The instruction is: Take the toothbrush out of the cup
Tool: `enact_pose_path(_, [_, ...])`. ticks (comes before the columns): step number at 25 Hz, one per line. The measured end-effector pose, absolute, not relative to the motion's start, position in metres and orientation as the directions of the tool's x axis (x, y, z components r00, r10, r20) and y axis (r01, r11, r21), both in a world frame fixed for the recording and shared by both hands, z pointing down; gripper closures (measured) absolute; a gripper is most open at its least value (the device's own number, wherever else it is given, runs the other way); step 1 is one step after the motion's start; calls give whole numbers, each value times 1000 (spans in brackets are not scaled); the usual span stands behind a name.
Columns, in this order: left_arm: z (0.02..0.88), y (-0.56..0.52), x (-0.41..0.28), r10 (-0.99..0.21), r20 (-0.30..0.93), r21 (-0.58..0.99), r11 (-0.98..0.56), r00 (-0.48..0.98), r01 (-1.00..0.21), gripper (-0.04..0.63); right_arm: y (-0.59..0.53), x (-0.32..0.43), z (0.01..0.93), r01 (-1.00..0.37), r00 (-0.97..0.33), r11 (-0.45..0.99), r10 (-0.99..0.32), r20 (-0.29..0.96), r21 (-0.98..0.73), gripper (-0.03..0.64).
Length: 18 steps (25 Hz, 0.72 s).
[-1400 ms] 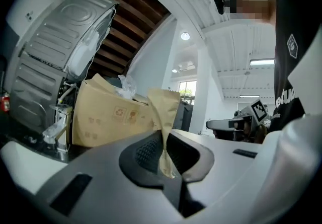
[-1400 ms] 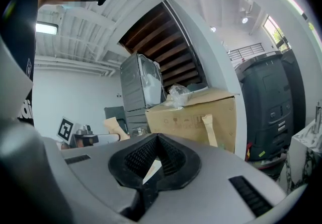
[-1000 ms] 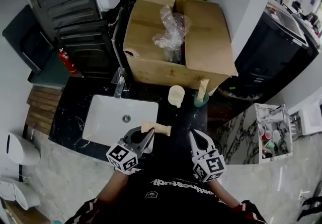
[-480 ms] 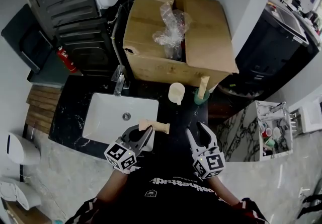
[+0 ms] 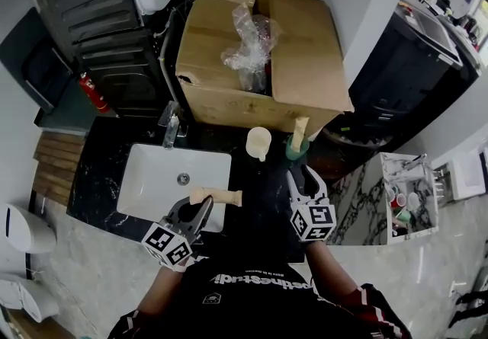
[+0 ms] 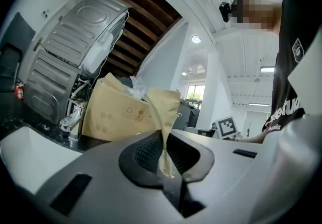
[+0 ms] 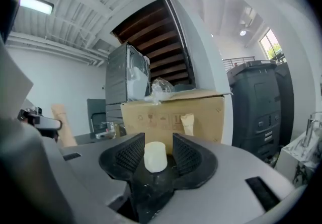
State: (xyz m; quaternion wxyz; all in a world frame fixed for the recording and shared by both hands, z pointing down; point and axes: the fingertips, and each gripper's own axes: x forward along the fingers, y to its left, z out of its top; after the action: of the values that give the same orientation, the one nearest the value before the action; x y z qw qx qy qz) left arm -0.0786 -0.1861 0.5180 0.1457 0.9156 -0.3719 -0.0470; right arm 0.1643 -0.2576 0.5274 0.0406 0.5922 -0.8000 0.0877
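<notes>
The right gripper stands released: its jaws have just been opening and are spread wide, with nothing pressed between the pads. Ahead of it, beyond the fingertips, sits a cream cup. In the right gripper view the cream cup shows framed in the gap between the jaws, though it lies clear of them. A little to the right of that line stands the green cup, near the cream one but apart from it. The toothbrush, in a tan paper wrap, rises upright out of the green cup, just in front of the cardboard box. The left gripper is clenched on a tan paper packet, which sticks out from its tips toward the right gripper's side, above the white sink. The faucet stands beyond the left gripper, at the sink's far edge
</notes>
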Motion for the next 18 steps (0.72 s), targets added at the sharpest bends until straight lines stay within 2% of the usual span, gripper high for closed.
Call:
enact_pose_path(9, [516, -185, -95, -739, 31, 333, -627, 673, -704, 558, -360, 214, 565, -978, -191, 204, -954, 229, 34, 425])
enact_pose_path(18, [518, -182, -111, -780, 57, 347, -570, 624, -744, 560, -402, 225, 579, -977, -173, 199, -950, 261, 76, 425])
